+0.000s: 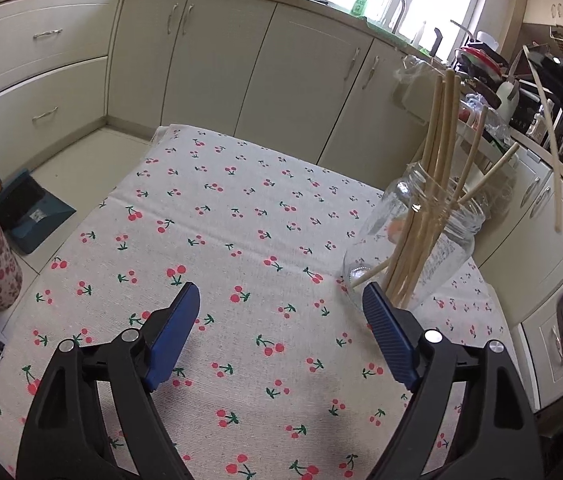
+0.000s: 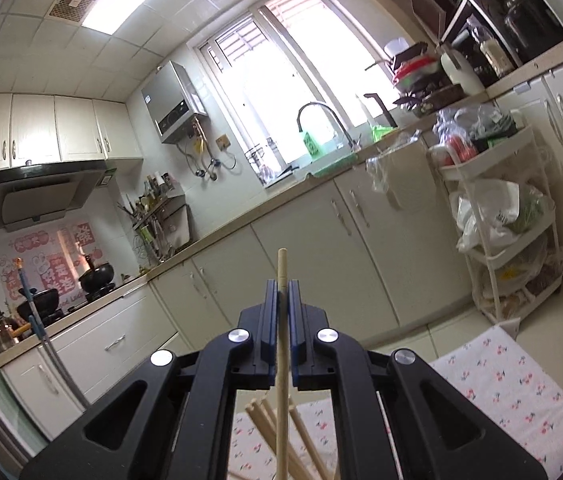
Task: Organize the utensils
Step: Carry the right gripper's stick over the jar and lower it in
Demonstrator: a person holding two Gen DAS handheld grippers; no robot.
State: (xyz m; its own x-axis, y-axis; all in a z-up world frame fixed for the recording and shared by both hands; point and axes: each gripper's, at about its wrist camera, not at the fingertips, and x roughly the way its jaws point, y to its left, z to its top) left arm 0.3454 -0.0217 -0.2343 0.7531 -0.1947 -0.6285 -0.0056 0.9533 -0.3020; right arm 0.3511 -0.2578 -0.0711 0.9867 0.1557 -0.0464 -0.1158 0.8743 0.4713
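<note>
Most of the tidying looks done from where I stand. A clear glass jar (image 1: 413,236) on the cherry-print cloth (image 1: 217,216) over the worktop already holds a bundle of pale wooden chopsticks (image 1: 437,152), which stand up out of its mouth and fan apart, one leaning well away from the rest. The jar itself appears tilted, though the wide lens may be to blame. No loose chopsticks show on the cloth in front of the jar.

What seems left is a single chopstick (image 2: 282,344). The right claw (image 2: 282,292) has its jaws pressed together on it, gripping near the top end so the stick hangs down, its lower end above the sticks in the jar. In the left wrist view that stick hangs beside the jar, well clear of the rim.

The left claw (image 1: 281,300) has its jaws spread wide with nothing between them; one fingertip sits just beside the foot of the jar, the rest over bare cloth. My guess is it is there to steady the jar while the last stick goes in.
</note>
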